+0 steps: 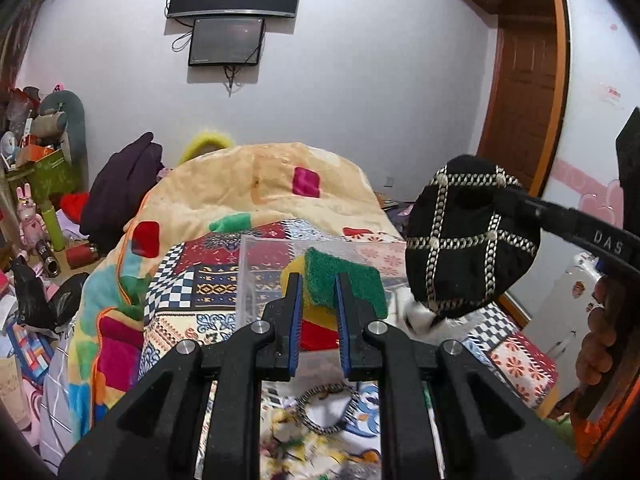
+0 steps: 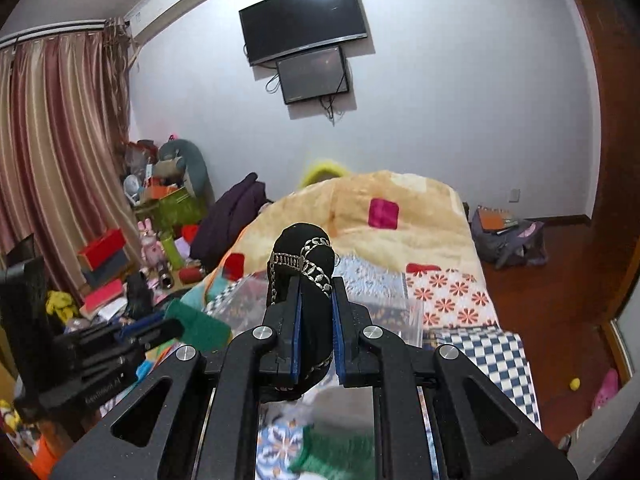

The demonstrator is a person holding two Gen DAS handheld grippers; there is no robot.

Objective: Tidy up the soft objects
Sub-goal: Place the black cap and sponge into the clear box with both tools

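Observation:
My left gripper (image 1: pixel 318 280) is shut on a green-and-yellow scouring sponge (image 1: pixel 344 286) and holds it over a clear plastic box (image 1: pixel 256 276) on the bed. My right gripper (image 2: pixel 316 284) is shut on a black knitted hat with white chain trim (image 2: pixel 304 264), held up in the air. In the left wrist view the hat (image 1: pixel 468 236) hangs at the right, pinched by the right gripper (image 1: pixel 516 196). In the right wrist view the left gripper (image 2: pixel 176 326) shows at the left with the sponge (image 2: pixel 200 328).
A patchwork bedspread (image 1: pixel 200 284) and a rolled beige quilt (image 1: pixel 260 184) cover the bed. A braided hair band (image 1: pixel 324 408) lies near me. Cluttered boxes and toys (image 2: pixel 160 216) stand at the left. A bag (image 2: pixel 508 236) sits on the wooden floor at the right.

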